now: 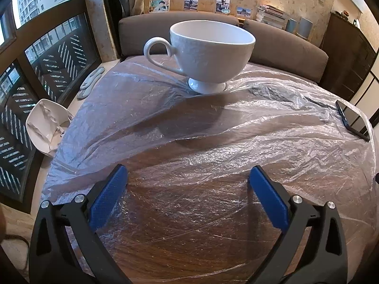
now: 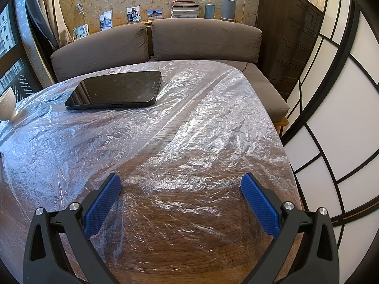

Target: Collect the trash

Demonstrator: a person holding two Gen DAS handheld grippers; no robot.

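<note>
A thin clear plastic sheet (image 1: 236,127) lies crinkled over the round wooden table (image 1: 189,248); the right wrist view shows the plastic sheet (image 2: 189,123) over the table (image 2: 180,248) too. A white footed teacup (image 1: 208,52) stands on the sheet at the far side. A black phone (image 2: 116,90) lies face up on the sheet; the phone (image 1: 353,120) shows at the right edge in the left wrist view. My left gripper (image 1: 188,176) is open above the near part of the table, nothing between its blue pads. My right gripper (image 2: 181,182) is open too, empty.
A brown sofa (image 2: 189,40) runs behind the table, with a shelf of photos and books (image 2: 187,7) above it. A white bin with a liner (image 1: 46,127) stands left of the table by the window. A dark cabinet (image 2: 289,37) and a panelled screen (image 2: 336,118) stand right.
</note>
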